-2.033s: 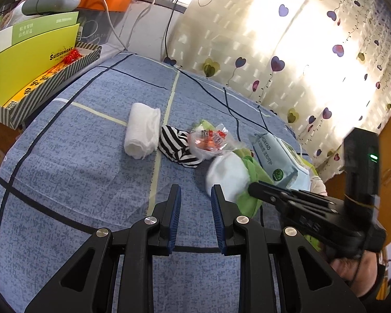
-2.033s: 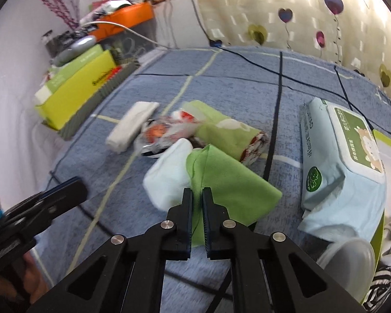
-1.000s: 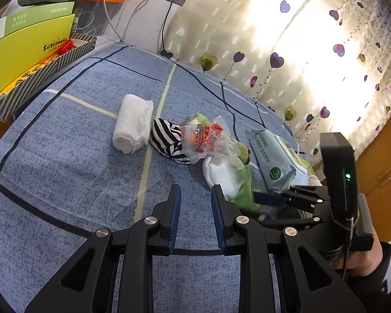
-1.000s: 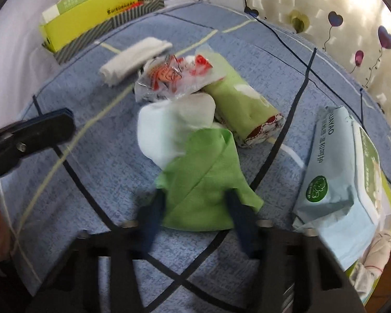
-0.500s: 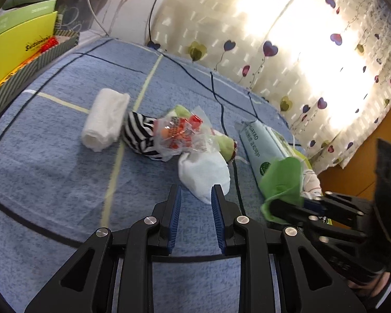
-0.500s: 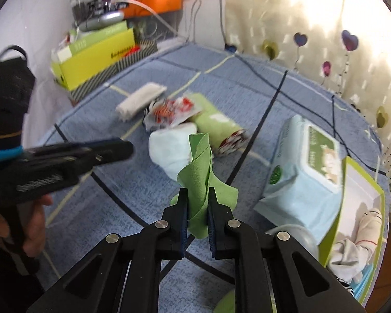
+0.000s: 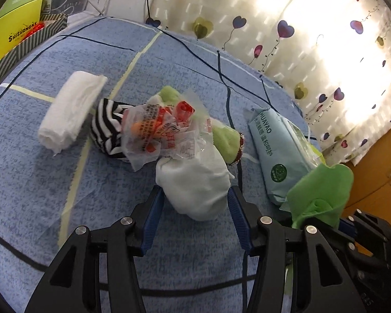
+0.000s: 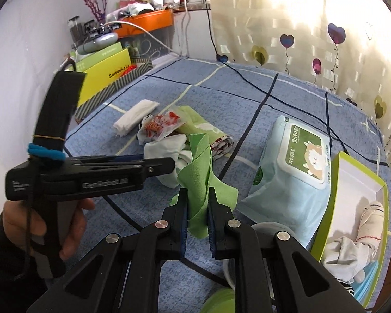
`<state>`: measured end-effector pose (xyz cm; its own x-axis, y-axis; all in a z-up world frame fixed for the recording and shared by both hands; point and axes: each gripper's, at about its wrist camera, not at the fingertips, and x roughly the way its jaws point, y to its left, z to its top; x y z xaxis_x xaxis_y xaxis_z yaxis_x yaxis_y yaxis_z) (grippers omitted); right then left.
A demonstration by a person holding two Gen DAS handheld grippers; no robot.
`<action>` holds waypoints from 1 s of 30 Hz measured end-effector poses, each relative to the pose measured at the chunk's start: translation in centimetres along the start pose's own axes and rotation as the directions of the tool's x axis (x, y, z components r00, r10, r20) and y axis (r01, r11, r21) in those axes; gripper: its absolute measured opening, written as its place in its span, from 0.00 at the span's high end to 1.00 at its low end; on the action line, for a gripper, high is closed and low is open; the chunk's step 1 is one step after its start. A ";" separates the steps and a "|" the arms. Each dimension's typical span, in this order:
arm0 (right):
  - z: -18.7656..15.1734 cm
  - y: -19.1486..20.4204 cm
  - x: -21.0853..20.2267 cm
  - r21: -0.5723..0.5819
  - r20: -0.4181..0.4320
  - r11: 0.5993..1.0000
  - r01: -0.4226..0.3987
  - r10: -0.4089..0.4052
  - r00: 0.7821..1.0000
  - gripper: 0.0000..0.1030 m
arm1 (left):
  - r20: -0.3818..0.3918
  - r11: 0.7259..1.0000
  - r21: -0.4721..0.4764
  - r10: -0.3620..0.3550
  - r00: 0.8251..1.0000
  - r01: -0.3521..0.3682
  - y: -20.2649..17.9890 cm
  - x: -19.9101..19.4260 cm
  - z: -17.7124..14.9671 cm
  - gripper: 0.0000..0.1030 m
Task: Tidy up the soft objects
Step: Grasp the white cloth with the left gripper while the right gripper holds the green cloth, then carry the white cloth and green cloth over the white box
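While our right gripper (image 8: 198, 208) stays clamped on the green cloth (image 8: 199, 167), now lifted clear of the bedspread (image 7: 39, 172), our left gripper (image 7: 195, 203) has just spread its jaws wide, and the pale white bundle (image 7: 195, 182) sits between them, not yet pinched. We judge the cloth is bound for the green-rimmed box (image 8: 352, 172) at three o'clock in the right wrist view, and the bundle comes next.

Green cloth (image 8: 199, 167) matt, soft; wipes pack (image 7: 272, 154) glossy plastic film; crinkled clear wrapper (image 7: 161, 133) shiny; bedspread (image 7: 39, 177) rough woven.
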<state>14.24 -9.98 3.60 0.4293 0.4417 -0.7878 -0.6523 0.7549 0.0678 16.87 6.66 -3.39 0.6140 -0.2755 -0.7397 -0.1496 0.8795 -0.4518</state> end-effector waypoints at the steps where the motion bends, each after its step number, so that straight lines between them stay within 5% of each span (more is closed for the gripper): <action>1: 0.0 -0.1 -0.1 0.002 0.003 1.000 -0.002 0.002 1.000 0.88 | -0.002 1.000 -0.003 0.000 1.000 0.000 -0.1 0.2 0.1 0.50; 4: -0.2 -0.3 -0.3 0.008 0.012 1.000 -0.007 0.006 1.000 0.88 | 0.010 1.000 -0.005 -0.001 1.000 0.002 -0.1 0.4 0.1 0.50; 11: -0.6 -0.6 -1.3 0.033 0.042 0.999 -0.010 0.008 0.999 0.88 | 0.042 0.998 0.049 0.037 0.998 -0.039 -0.8 -0.9 -0.7 0.71; 30: -2.8 0.4 -5.9 0.091 0.177 0.996 -0.017 0.001 0.984 0.88 | 0.208 0.975 0.224 -0.039 0.977 -0.009 -5.8 -9.2 -4.3 0.72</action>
<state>9.71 -13.70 6.60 0.5326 0.5208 -0.6672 -0.5996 0.7885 0.1368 8.79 2.42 3.87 0.7672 -0.2230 -0.6014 0.0226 0.9464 -0.3221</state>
